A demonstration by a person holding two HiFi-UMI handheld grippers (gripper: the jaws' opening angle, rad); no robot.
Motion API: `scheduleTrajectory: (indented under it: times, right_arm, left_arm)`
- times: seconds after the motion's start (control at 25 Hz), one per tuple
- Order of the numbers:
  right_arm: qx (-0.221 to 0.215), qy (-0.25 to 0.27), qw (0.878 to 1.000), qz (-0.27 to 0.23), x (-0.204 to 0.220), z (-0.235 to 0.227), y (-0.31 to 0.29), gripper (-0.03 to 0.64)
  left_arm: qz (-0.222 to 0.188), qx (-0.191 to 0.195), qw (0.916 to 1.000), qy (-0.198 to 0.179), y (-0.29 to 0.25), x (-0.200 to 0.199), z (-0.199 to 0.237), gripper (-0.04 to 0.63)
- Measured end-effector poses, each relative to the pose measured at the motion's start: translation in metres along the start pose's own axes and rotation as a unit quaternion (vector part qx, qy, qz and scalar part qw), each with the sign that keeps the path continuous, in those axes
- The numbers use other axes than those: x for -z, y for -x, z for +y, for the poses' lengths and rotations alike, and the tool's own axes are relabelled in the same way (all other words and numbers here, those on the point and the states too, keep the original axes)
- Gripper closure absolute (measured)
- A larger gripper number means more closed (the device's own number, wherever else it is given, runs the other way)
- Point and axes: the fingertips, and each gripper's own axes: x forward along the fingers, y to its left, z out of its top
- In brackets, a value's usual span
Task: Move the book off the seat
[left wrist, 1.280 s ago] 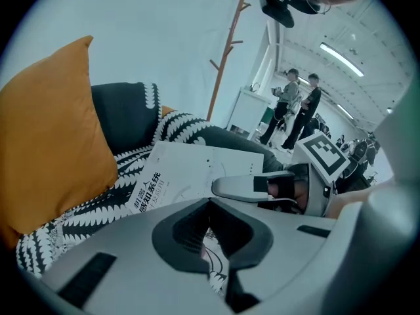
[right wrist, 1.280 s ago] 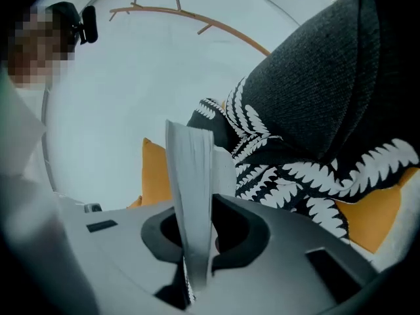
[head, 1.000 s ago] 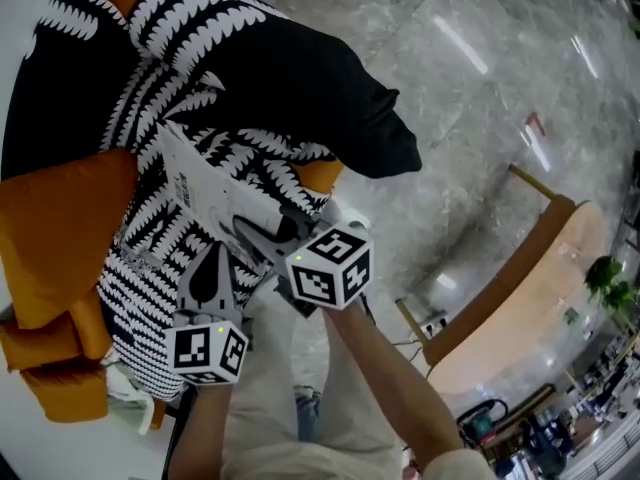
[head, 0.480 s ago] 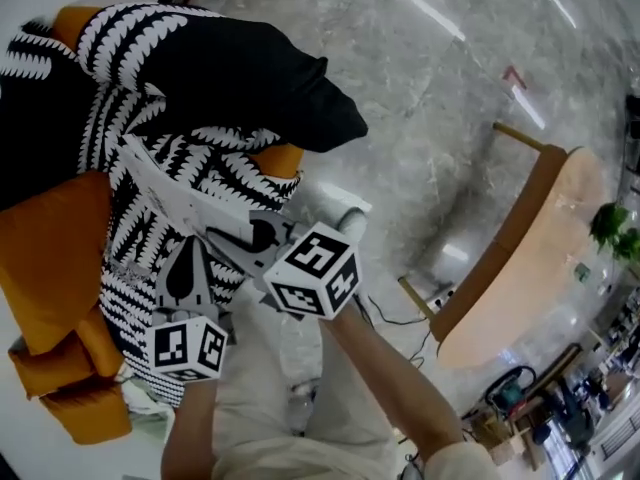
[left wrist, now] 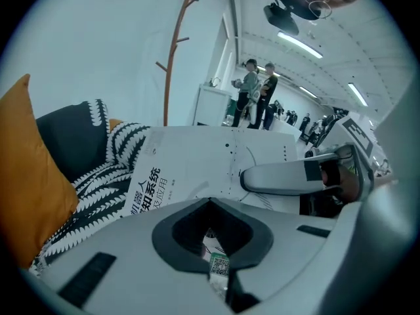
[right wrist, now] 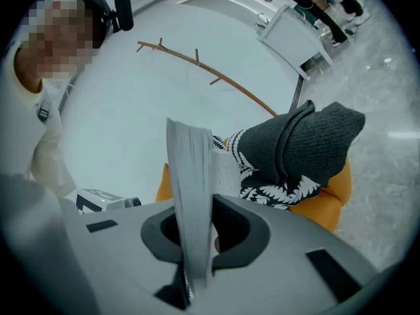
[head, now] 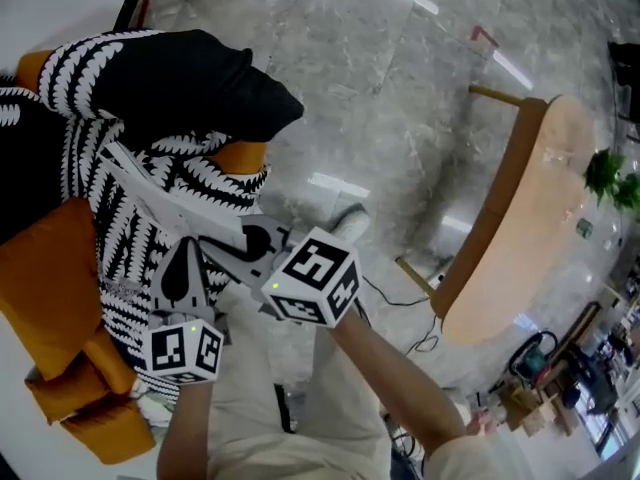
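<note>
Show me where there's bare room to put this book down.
Bare marble floor lies between the orange armchair and the wooden table. The armchair is crowded with patterned cushions; a cable trails by the table's leg.

Three cameras, one shared corner.
Head view: overhead, facing steeply down on left gripper (head: 186, 268), right gripper (head: 240, 246), book (head: 170, 203) and patterned throw (head: 150, 88). Left gripper view: close behind its jaws, facing across the book's cover into the room. Right gripper view: close, facing along the book's edge toward the throw. All three share book and throw.
</note>
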Motion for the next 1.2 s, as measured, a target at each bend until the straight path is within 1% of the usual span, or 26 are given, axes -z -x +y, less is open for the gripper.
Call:
scheduleTrajectory:
  times: [0.12,0.32,0.44,0.68,0.8,0.96,1.04,1.2]
  right_arm:
    - [0.005,-0.007,1.000,-0.017,-0.002,-0.005,0.000,0.570]
    - [-0.004,-0.027,0.999,-0.041,-0.001,-0.001,-0.026,0.569]
    - [-0.002,-0.029,0.998,-0.053,-0.003,-0.002,-0.019,0.570]
    - [0.029,-0.034,0.996,-0.079,-0.004,-0.015,-0.009,0.569]
    - [0.039,-0.047,0.992,-0.110,-0.010,-0.016,0.024,0.569]
    - [0.049,-0.068,0.984,-0.158,-0.020,-0.018,0.097,0.569]
    - [0.060,-0.077,0.979,-0.178,-0.021,-0.021,0.125,0.569]
    - [0.080,-0.088,0.970,-0.213,-0.024,-0.030,0.160,0.569]
  left_arm:
    - [-0.001,0.019,0.9997,-0.016,-0.006,-0.002,0.000,0.588]
    - [0.014,0.030,0.9984,-0.046,-0.006,-0.006,0.026,0.588]
    - [0.011,0.040,0.9976,-0.055,-0.007,-0.008,0.020,0.588]
    - [0.011,0.077,0.9946,-0.069,-0.022,-0.007,0.009,0.588]
    - [0.009,0.100,0.9913,-0.084,-0.021,-0.014,-0.024,0.588]
    - [0.018,0.132,0.9839,-0.119,-0.018,-0.022,-0.096,0.588]
    - [0.029,0.152,0.9787,-0.135,-0.020,-0.022,-0.124,0.588]
    - [0.047,0.192,0.9656,-0.170,-0.028,-0.023,-0.161,0.588]
